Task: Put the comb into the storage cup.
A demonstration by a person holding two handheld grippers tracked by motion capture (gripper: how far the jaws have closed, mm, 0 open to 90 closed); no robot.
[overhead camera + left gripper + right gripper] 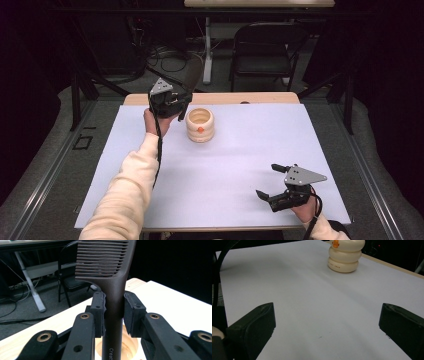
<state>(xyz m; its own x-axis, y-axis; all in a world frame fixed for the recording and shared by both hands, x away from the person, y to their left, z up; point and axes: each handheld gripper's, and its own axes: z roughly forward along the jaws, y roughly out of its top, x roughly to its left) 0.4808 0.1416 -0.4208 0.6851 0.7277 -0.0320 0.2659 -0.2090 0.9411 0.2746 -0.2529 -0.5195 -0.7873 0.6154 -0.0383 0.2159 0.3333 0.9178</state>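
Observation:
A dark brown comb [113,277] stands upright with its teeth at the top, and my left gripper [113,307] is shut on its handle. In the high view that gripper [172,102] hovers at the far left of the table, with the comb [192,75] rising from it. Just right of it stands a cream ribbed cup [200,125] with an orange dot; the cup's open mouth [130,345] lies right below the comb's handle. My right gripper [268,181] rests near the front right edge, open and with nothing in it. Seen from it [328,315], the cup [344,257] stands far ahead.
A white sheet [240,160] covers the table, with a wooden strip [260,98] bare along the far edge. Behind the table are a black folding chair [265,50], a white desk leg [207,50] and cables on the floor [165,60].

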